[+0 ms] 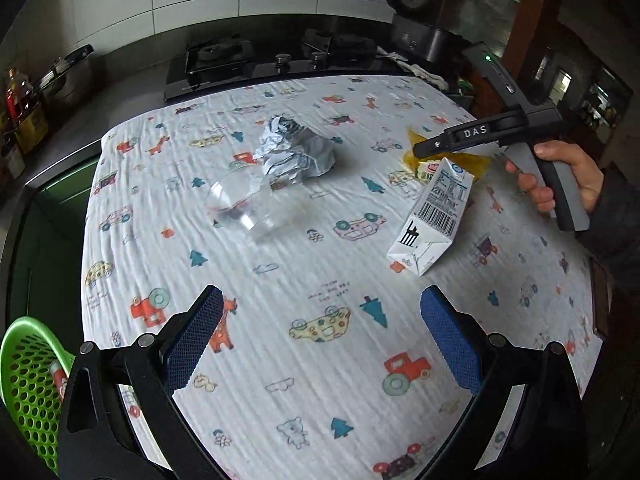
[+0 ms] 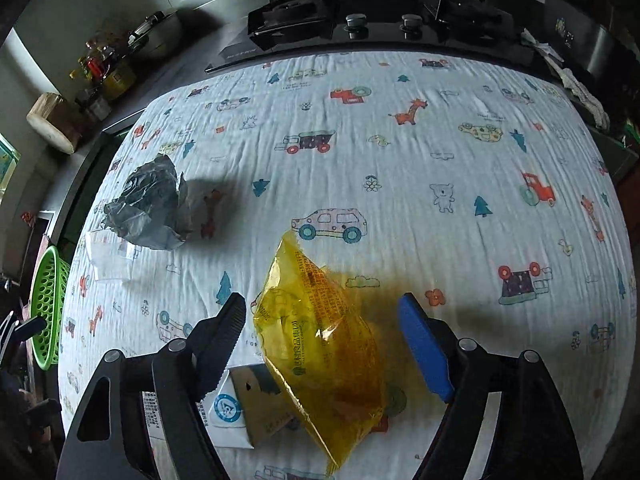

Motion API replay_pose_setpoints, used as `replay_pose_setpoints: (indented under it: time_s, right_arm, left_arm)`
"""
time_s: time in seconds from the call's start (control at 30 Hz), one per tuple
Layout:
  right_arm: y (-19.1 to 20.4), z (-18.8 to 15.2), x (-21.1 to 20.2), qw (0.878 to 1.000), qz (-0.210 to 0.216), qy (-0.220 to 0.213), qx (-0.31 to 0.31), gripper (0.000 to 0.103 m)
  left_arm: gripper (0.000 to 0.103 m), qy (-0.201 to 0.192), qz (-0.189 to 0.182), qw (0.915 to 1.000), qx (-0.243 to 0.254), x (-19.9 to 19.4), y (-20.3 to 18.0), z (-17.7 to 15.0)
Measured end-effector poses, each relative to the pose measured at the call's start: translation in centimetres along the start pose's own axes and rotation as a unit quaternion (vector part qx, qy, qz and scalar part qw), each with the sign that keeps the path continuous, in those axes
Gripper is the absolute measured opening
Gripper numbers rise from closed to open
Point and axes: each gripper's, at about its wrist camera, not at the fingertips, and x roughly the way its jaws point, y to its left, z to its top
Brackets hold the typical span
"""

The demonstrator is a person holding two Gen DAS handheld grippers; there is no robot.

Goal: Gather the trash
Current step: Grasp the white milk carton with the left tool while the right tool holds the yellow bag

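Note:
On the cartoon-print cloth (image 1: 320,360) lie a crumpled grey paper ball (image 1: 296,152), a clear plastic cup (image 1: 244,204) on its side and a white milk carton (image 1: 436,216). My left gripper (image 1: 322,296) hovers open over bare cloth, near the front edge, with nothing between its fingers. A hand (image 1: 568,176) holds my right gripper (image 1: 424,148) over the yellow wrapper (image 1: 472,160) behind the carton. In the right wrist view the yellow wrapper (image 2: 320,340) lies between the spread fingers of the right gripper (image 2: 322,308). Small gaps show on both sides, so the pads do not press it. The carton (image 2: 240,412) lies under the wrapper.
A green perforated basket (image 1: 28,380) sits off the table's left edge with a small item inside. A black gas stove (image 2: 360,24) runs along the back. Bottles and a pot (image 2: 116,56) and a wooden block (image 2: 52,120) stand at the back left. A rag (image 2: 580,88) lies at the back right.

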Motion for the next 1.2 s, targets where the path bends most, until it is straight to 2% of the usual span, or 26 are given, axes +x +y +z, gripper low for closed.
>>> replay_pose_setpoints:
  time_s: [0.13,0.33,0.57,0.8,1.2]
  right_arm:
    - [-0.6,0.0,1.1,1.000,0.012,0.020,0.002,0.073]
    - [-1.5,-0.1,0.7,0.999,0.038,0.027,0.006,0.068]
    - [-2.6,-0.7,0.1,0.999,0.022,0.029,-0.004,0.067]
    - [-3.8,-1.9,0.0,0.999,0.024,0.040,-0.017,0.067]
    - [-4.2,-3.5,-0.3,0.998,0.040,0.042,-0.028,0.067]
  left_arm:
    - [0.098,0.004,-0.018,0.9995,0.027,1.2,-1.9,1.7]
    - [0.098,0.009,-0.027,0.9967,0.076,2.7,-4.8,3.7]
    - [0.098,0.009,-0.042,0.9938,0.103,3.8,-6.8,5.1]
    - [0.098,0.019,-0.034,0.9883,0.148,6.2,-8.8,5.9]
    - [0.096,0.028,-0.025,0.9814,0.188,10.3,-10.6,7.2]
